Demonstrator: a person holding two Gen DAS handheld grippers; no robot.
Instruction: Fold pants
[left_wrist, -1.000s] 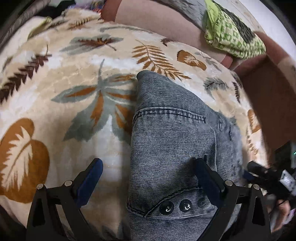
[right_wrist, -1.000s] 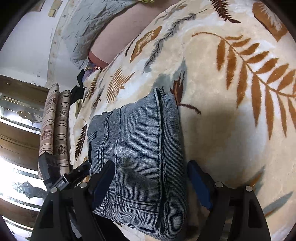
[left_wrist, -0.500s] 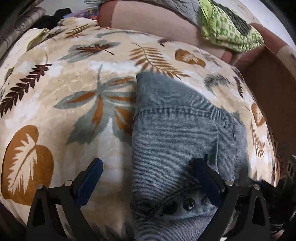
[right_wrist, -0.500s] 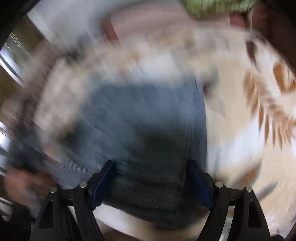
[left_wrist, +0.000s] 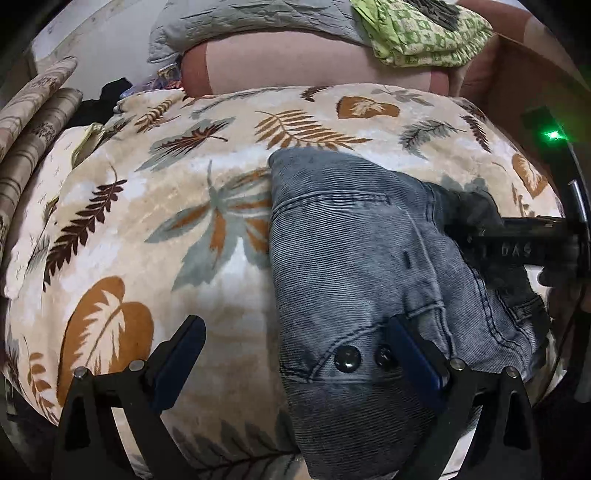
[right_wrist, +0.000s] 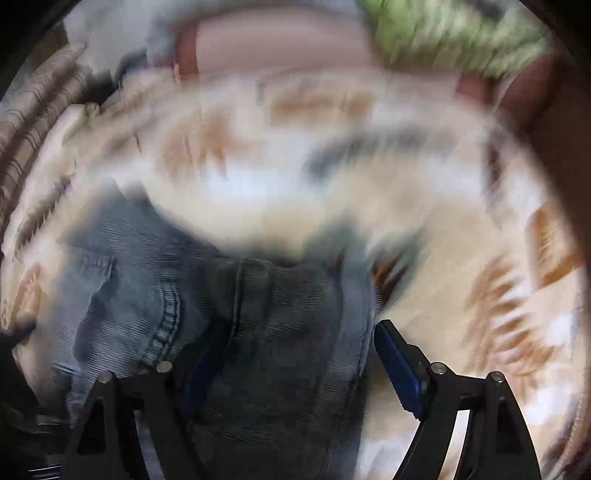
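My left tongs (left_wrist: 295, 354) stand wide open over the near end of the folded grey jeans (left_wrist: 354, 258), gripping nothing; one blue pad (left_wrist: 413, 354) rests at the waistband snaps, the other hangs over bare blanket. The jeans lie right of centre on the leaf-print blanket (left_wrist: 147, 206), their right side near the bed's right edge, with broad open blanket to their left and beyond their far fold. My right tongs (right_wrist: 295, 354), badly blurred, are spread open too, straddling a folded edge of the jeans (right_wrist: 258, 332).
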